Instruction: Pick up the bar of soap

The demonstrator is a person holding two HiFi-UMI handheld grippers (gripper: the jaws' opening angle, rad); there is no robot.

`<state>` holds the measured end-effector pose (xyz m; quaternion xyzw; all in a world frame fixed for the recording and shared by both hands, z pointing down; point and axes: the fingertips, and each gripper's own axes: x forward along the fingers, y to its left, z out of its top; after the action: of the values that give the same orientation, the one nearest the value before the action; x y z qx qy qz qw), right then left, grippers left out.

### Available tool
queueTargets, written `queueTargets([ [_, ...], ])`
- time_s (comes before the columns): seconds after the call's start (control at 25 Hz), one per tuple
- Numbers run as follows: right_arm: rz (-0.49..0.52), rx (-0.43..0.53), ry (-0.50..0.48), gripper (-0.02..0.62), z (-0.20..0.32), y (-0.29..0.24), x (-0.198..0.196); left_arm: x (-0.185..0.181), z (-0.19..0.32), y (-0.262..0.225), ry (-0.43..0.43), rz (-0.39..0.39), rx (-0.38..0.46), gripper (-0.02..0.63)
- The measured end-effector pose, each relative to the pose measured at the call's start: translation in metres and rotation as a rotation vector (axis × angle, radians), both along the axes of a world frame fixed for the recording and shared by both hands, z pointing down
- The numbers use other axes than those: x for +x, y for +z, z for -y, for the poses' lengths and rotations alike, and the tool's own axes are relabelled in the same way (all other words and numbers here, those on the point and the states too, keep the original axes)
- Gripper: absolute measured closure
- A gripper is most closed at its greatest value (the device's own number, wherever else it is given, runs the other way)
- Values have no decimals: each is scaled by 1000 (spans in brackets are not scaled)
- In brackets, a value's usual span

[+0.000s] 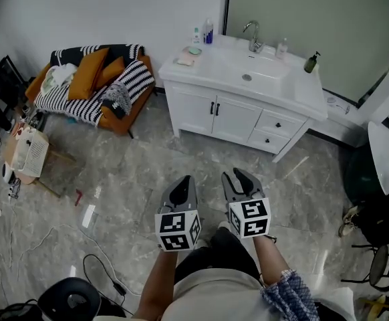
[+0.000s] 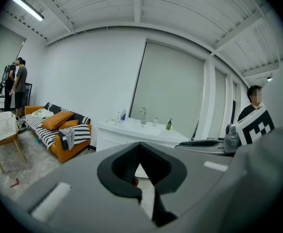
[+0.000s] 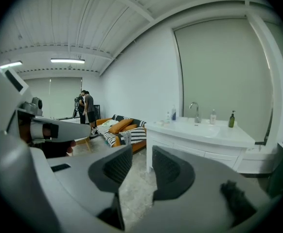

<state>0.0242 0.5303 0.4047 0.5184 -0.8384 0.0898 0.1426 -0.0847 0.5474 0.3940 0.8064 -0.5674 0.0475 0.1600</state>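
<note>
A white vanity (image 1: 234, 105) with a sink stands across the marble floor ahead of me. On the left end of its counter lie a small green dish (image 1: 194, 51) and a pale pinkish bar-like thing (image 1: 185, 60); which one is the soap I cannot tell from here. My left gripper (image 1: 182, 187) is held out over the floor, well short of the vanity, its jaw tips touching with nothing between them. Beside it, my right gripper (image 1: 242, 181) has a narrow gap between its ribbed pads (image 3: 113, 166) and holds nothing. Both point toward the vanity (image 2: 132, 132).
An orange sofa (image 1: 91, 79) with striped cushions sits left of the vanity. A small wooden table with a white basket (image 1: 31, 154) and floor cables (image 1: 94, 263) lie at the left. A faucet (image 1: 253, 37) and bottles (image 1: 208, 31) stand on the counter. Two people (image 3: 87, 106) stand far off.
</note>
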Motion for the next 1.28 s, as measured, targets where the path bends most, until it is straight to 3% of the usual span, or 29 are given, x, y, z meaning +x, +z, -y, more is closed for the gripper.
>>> queueTargets([
  [0.64, -25, 10, -55, 476, 74, -1, -15, -1, 75, 2, -21, 20, 34, 598],
  [1.28, -10, -53, -88, 476, 187, 5, 5, 25, 189, 9, -32, 21, -14, 598],
])
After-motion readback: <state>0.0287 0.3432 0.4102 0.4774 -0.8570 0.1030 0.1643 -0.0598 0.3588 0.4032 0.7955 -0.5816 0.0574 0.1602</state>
